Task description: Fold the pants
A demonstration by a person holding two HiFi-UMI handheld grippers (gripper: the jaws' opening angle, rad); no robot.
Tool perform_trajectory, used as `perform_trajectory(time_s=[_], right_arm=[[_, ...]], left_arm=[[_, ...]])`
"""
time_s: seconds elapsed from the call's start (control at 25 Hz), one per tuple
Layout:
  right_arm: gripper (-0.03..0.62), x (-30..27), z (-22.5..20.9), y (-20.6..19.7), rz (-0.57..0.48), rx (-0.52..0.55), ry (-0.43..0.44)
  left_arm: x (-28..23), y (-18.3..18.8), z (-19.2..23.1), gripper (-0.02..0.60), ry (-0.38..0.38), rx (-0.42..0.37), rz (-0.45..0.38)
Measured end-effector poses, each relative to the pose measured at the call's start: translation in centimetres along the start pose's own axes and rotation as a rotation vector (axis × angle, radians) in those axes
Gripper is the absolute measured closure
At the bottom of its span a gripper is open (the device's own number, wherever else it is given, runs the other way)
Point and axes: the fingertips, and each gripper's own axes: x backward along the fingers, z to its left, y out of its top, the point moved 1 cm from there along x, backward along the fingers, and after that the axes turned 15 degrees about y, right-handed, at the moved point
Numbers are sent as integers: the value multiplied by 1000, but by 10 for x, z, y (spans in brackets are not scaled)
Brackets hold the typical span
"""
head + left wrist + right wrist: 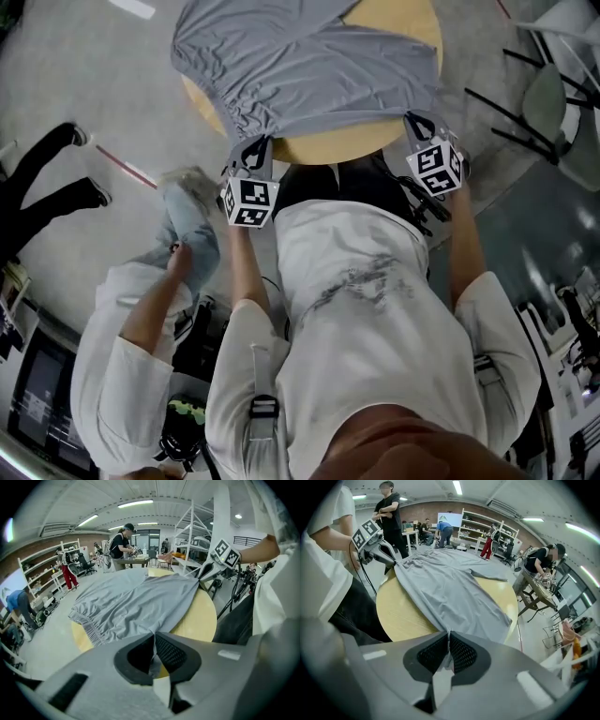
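- my left gripper (154,634) is clenched on a thin fold of the grey pants (309,66); the cloth runs straight down between its dark ribbed pads.
- my right gripper (449,633) is clamped the same way on another pinch of the same fabric, its jaws nearly together with cloth between them.
- the pants lie spread across the round wooden table (403,19), covering most of the top and leaving bare wood at the near edge and the far right in the head view.
- the gathered elastic waistband (220,98) drapes over the table's left rim in the head view, just beside my left gripper.
- both grippers hold the edge of the pants nearest my body, well apart from each other, one at each end of that edge.
- a bystander (141,328) in a light shirt stands at my left, clear of the table.
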Motion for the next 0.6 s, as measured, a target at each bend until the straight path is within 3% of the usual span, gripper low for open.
perform_trajectory(time_s=[0.6], right_arm=[[571, 11, -71, 60, -7, 113, -25]], left_arm=[[-12, 45, 23, 558, 55, 79, -19]])
